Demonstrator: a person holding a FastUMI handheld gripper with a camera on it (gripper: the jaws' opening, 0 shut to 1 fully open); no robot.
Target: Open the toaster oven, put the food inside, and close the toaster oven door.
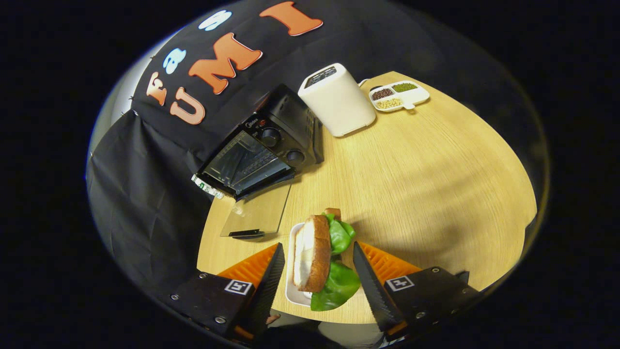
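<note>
Gripper (317, 271) held open, fingers set either side of sandwich (317, 254) on plate (292, 286), not touching. Beyond, oven (264, 145) seen with door (256, 213) dropped flat on table (411, 184).

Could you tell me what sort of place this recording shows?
Likely a staged kitchen counter in a recording booth: a wooden table carries a toaster oven with its door open, a white toaster, and a sandwich between the open gripper fingers.
</note>
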